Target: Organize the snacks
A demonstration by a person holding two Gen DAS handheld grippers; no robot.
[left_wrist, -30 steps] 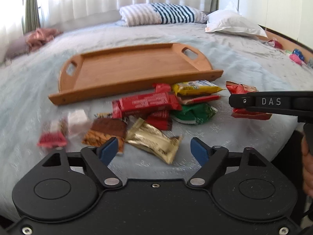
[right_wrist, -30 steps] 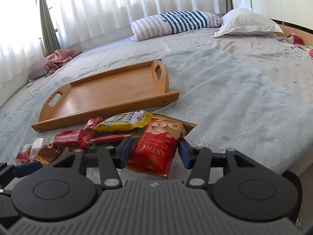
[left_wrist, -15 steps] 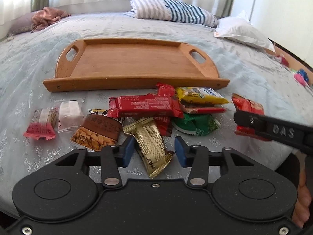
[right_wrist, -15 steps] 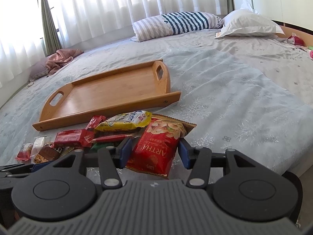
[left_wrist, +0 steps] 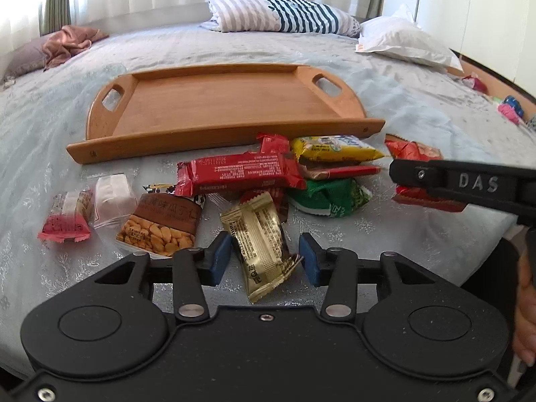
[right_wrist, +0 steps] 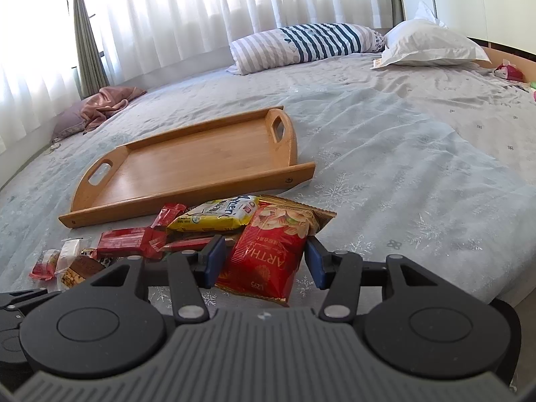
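The gold foil snack packet (left_wrist: pixel 263 244) lies low in the middle of the left wrist frame, slanted, its near crimped end between the blue pads of the left gripper (left_wrist: pixel 264 258), whose jaws stand part open on either side of it with a gap on each side, holding nothing. In the right wrist frame the red peanut bag (right_wrist: pixel 268 254) sits at lower centre between the pads of the right gripper (right_wrist: pixel 261 261); the jaws straddle it closely, the right pad looks to touch the bag's edge, but I cannot tell whether they are gripping it. Both packets rest on the pale bedspread (right_wrist: pixel 402 174), just in front of the pile: red bar (left_wrist: pixel 239 174), yellow packet (left_wrist: pixel 331 149), green packet (left_wrist: pixel 330 196), sunflower-seed pack (left_wrist: pixel 160 224). The wooden tray (left_wrist: pixel 214 139) waits beyond them, mid-frame, with nothing on it. To do this well, I would say each gripper should settle lower and close across the packet's body rather than its crimped tail, since foil slips. The soft bed gives, so press lightly. Lift clear of the neighbouring wrappers before heading over the tray's near rim.
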